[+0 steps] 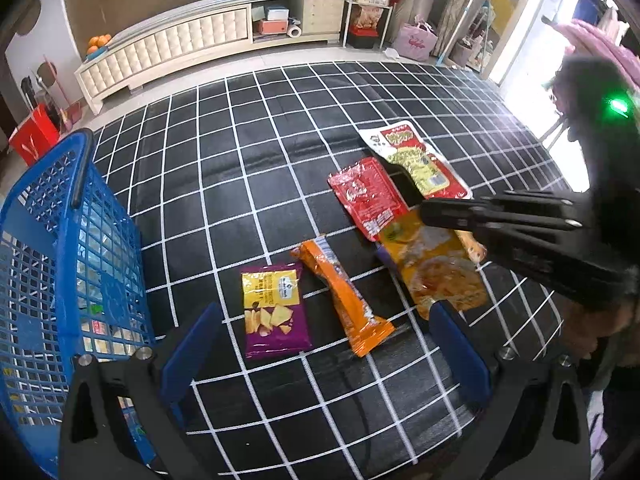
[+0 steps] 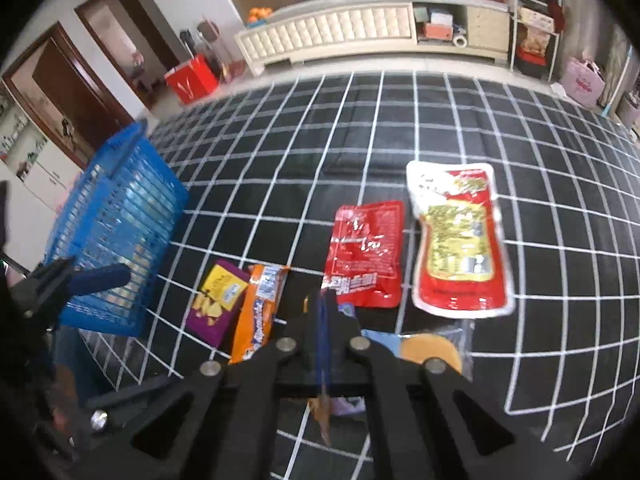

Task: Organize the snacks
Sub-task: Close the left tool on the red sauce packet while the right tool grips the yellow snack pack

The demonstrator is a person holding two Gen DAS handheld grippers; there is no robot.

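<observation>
Five snack packets lie near the worktop's (image 1: 320,120) middle: one purple (image 1: 274,314), one orange (image 1: 344,300), two red (image 1: 366,196) (image 1: 420,160), one yellow-brown (image 1: 436,276). One blue basket (image 1: 72,240) stands at the left edge. The right hand-held gripper (image 2: 324,300) is clamped on the yellow-brown packet's edge; the left hand-held gripper (image 1: 324,344) stands apart, empty.

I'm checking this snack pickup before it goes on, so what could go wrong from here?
The right gripper is shut on only an edge of the yellow pouch, so the pouch may slip or swing. The red packet overlaps that pouch and could be dragged along. The blue basket sits far across the mat, which means a long carry.
</observation>
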